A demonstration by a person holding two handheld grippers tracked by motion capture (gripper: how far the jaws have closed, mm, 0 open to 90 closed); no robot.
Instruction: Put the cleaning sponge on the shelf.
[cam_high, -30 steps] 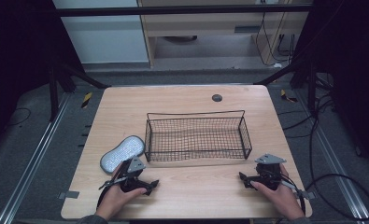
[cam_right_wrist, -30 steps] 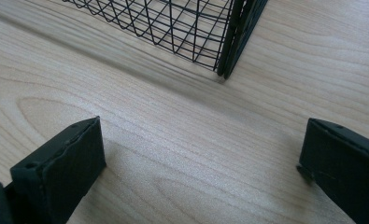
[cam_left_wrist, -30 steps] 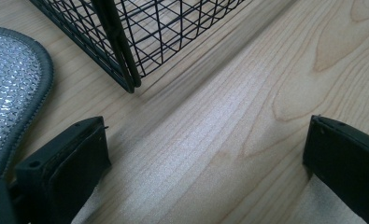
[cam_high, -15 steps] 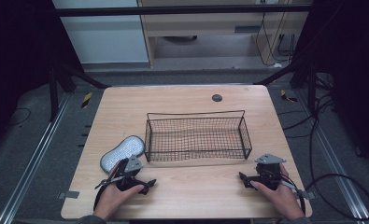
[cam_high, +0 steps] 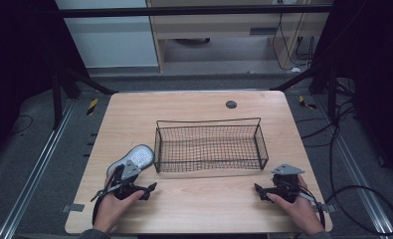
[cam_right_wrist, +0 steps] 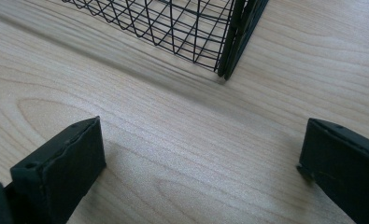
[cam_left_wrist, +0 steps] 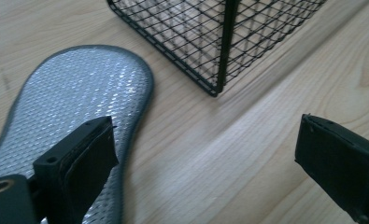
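The insole (cam_high: 133, 160) lies flat on the table (cam_high: 194, 104), silver quilted face up, just beside the near left corner of the basket (cam_high: 209, 146) and apart from its wire. In the left gripper view the insole (cam_left_wrist: 65, 112) is seen passing under one jaw, while the other jaw stands well off over bare wood, so the left gripper (cam_high: 126, 183) is wide apart and nothing is clamped. The right gripper (cam_high: 278, 185) rests near the table's front edge, also spread wide, with only wood and the basket's corner (cam_right_wrist: 231, 42) ahead of it.

A flat, thin, flexible thing is judged hard to pinch from above (no edge is raised off the wood). If the jaws were closed as they stand, the insole could be pushed sideways or buckled rather than gripped, since only one jaw is over it. A slide toward the basket could wedge its rim against the wire. Were it lifted by one end, it would probably droop and could catch on the basket's top rail. A shallow bite at the edge might also slip on the shiny face.
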